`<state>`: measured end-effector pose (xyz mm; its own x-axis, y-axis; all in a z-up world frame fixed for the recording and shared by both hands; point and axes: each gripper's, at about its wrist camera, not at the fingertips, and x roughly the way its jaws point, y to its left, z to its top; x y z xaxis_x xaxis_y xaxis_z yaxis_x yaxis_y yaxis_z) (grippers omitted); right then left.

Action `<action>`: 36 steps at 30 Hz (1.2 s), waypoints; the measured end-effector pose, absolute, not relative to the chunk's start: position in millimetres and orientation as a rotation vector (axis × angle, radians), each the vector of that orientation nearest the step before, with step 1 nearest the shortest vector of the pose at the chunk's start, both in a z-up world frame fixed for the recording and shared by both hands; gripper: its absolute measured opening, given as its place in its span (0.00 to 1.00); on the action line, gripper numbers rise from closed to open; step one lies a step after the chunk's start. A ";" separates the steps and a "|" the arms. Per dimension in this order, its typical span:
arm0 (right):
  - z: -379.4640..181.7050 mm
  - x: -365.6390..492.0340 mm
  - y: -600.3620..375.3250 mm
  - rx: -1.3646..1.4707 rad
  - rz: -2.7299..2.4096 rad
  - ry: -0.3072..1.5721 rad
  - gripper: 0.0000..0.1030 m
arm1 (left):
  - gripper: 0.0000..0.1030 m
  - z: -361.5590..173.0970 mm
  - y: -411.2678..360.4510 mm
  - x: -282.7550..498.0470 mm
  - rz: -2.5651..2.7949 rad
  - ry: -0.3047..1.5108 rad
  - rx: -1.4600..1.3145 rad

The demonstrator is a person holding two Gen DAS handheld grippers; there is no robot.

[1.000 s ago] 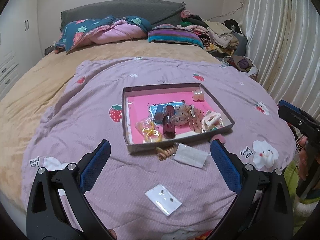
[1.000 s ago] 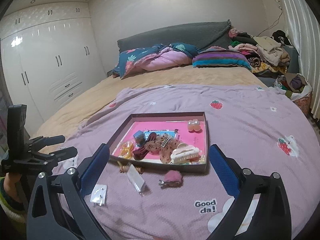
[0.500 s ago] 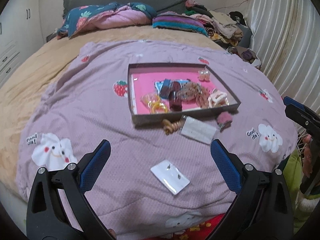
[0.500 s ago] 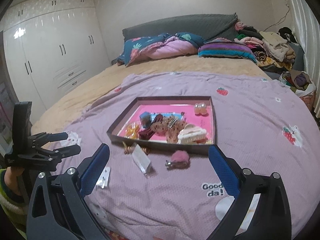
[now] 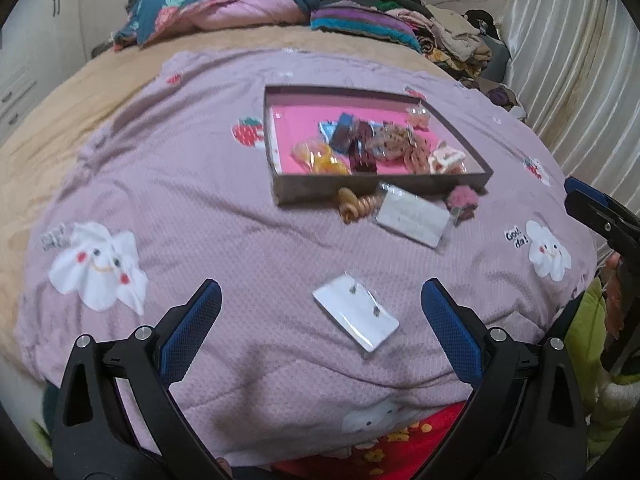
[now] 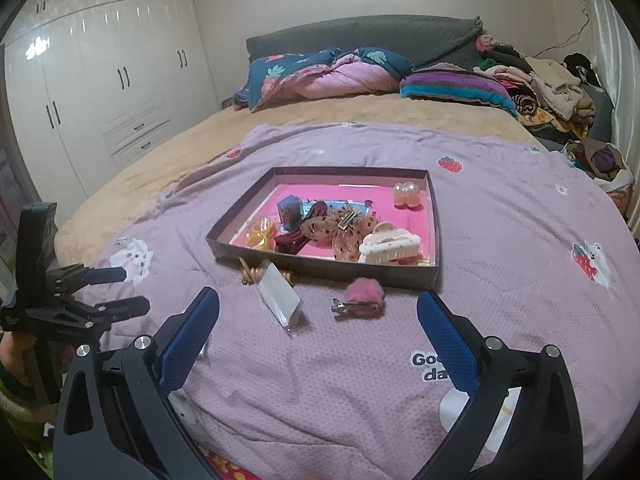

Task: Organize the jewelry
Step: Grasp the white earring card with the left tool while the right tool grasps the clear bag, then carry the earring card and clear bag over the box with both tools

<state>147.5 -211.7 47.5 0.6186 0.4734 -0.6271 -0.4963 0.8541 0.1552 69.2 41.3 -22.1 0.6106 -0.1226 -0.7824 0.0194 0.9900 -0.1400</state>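
A dark box with a pink floor [image 5: 280,188] [image 6: 224,242] sits on the purple blanket and holds several hair clips. In front of it lie a gold twisted clip [image 5: 354,204] [image 6: 250,274], a clear packet with a white card [image 5: 412,214] [image 6: 278,292] and a pink fluffy clip [image 5: 462,198] [image 6: 362,294]. A small white earring card [image 5: 356,316] lies nearer. My left gripper [image 5: 320,312] is open and empty above the earring card. My right gripper [image 6: 318,320] is open and empty just short of the pink fluffy clip.
The purple blanket [image 5: 200,208] covers a round bed with a tan sheet [image 6: 168,160]. Pillows and a pile of clothes [image 6: 540,88] lie at the back. White wardrobes [image 6: 100,100] stand left, a curtain [image 5: 580,60] right.
Both grippers have pulled back and tilted down, so the box and loose items sit higher and farther in both views. Both stay open and empty.
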 end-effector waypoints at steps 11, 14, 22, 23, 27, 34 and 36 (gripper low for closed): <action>22.0 160.9 -198.4 -0.080 0.571 0.764 0.96 | 0.85 -65.6 20.3 76.5 -0.181 1.025 -0.162; 17.1 164.5 -197.5 -0.082 0.571 0.774 0.96 | 0.73 -77.6 12.6 79.1 -0.195 1.054 -0.156; 5.3 174.1 -193.6 -0.089 0.571 0.799 0.96 | 0.41 -85.6 5.5 89.7 -0.160 1.045 -0.121; 3.1 175.9 -192.3 -0.094 0.571 0.804 0.96 | 0.34 -86.4 4.7 91.4 -0.154 1.043 -0.110; -8.2 182.1 -185.2 -0.118 0.573 0.825 0.95 | 0.23 -88.7 2.3 97.7 -0.143 1.026 -0.067; -21.7 196.6 -178.7 -0.119 0.574 0.860 0.86 | 0.15 -86.8 9.9 109.8 -0.139 1.007 -0.070; -22.8 199.7 -173.7 -0.122 0.593 0.867 0.82 | 0.13 -86.9 13.0 113.0 -0.142 1.006 -0.083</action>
